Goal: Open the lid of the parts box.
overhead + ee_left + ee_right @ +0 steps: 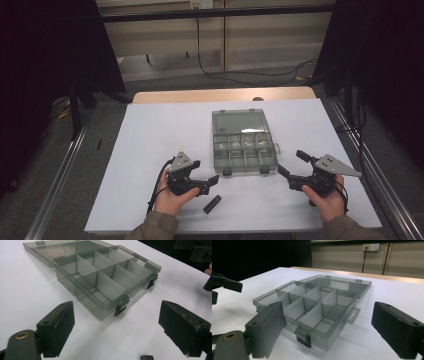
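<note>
Compartment box (244,149) lies mid-table, lid folded flat behind it, dividers exposed; opening appears done, and filling or closing is judged to remain. Left gripper (214,182) and right gripper (290,169) flank its front corners, jaws apart, holding nothing. Small black piece (212,204) lies by the near table (150,150) edge; open room on both sides.

High view overhead, far; gripper views low, near, opposite sides; all share organizer box (244,145).
</note>
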`<action>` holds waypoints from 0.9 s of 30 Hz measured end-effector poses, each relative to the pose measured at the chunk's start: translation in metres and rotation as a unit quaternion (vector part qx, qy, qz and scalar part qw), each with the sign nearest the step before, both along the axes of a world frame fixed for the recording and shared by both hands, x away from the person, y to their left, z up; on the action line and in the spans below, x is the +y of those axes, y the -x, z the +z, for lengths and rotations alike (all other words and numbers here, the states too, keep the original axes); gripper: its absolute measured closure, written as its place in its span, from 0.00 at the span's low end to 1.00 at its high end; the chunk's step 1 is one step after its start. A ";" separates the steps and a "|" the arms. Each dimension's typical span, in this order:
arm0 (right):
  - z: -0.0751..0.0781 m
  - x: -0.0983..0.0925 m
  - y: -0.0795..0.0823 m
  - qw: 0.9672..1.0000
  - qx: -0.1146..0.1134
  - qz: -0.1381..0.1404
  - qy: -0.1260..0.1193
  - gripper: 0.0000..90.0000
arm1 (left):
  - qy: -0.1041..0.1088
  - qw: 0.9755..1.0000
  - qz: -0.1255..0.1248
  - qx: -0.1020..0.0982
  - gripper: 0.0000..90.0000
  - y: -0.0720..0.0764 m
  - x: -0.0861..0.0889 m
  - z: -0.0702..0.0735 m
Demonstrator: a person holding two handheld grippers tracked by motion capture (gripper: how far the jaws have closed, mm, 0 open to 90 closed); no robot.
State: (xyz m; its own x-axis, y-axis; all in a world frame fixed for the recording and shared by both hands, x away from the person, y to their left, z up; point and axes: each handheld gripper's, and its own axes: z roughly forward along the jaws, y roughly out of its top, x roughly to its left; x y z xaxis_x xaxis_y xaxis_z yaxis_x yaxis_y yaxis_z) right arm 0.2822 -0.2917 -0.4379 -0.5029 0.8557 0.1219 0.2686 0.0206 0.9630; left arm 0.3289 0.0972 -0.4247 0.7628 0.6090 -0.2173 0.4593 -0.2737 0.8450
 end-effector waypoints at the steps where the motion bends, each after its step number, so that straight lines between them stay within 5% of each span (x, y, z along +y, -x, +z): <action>1: 0.000 0.000 0.001 1.000 0.000 0.000 0.002 0.11 | -0.002 1.000 -0.002 0.000 0.15 0.000 -0.001 0.000; 16: -0.005 0.000 0.013 1.000 0.002 0.005 0.012 0.07 | -0.017 1.000 -0.019 0.016 0.13 0.005 -0.002 0.001; 27: -0.006 0.000 0.015 1.000 0.000 0.010 0.015 0.07 | -0.048 0.998 -0.031 0.029 0.13 0.011 -0.004 -0.002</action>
